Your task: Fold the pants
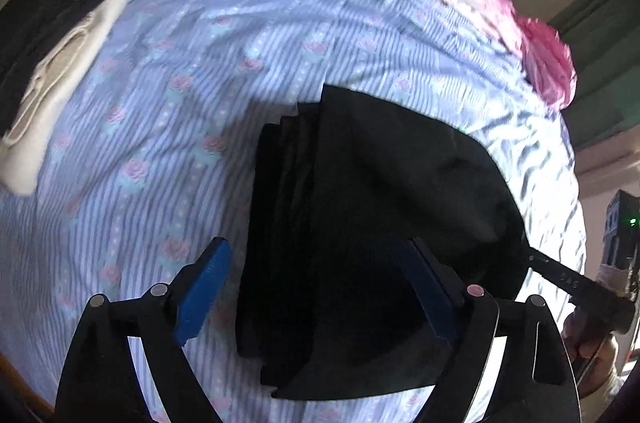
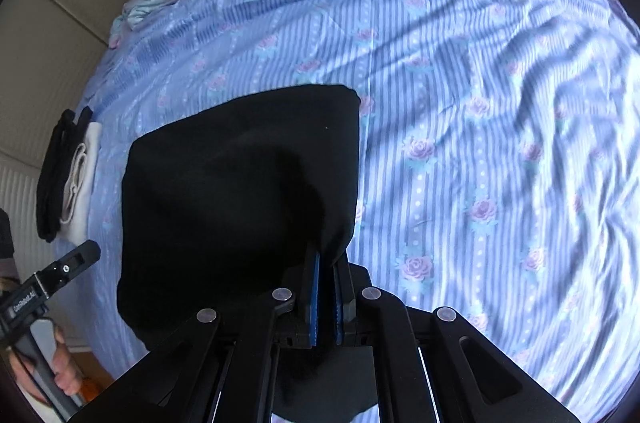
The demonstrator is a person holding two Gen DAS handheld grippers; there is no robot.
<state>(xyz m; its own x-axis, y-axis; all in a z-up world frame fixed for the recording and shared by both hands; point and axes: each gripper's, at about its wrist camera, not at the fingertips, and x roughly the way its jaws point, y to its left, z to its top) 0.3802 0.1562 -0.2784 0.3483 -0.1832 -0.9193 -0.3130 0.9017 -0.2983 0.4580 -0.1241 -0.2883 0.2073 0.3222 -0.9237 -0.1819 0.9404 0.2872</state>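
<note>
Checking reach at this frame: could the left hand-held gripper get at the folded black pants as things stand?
Probably yes. The left hand-held gripper stands open right over the black pants, nothing between; the right hand-held gripper pinches their other edge.

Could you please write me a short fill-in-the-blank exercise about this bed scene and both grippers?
1. The black pants lie on a striped ____ bedsheet.
2. The right gripper is ____ on a corner of the pants.
3. The left gripper has its jaws ____.

Missing words: blue; shut; open
</note>
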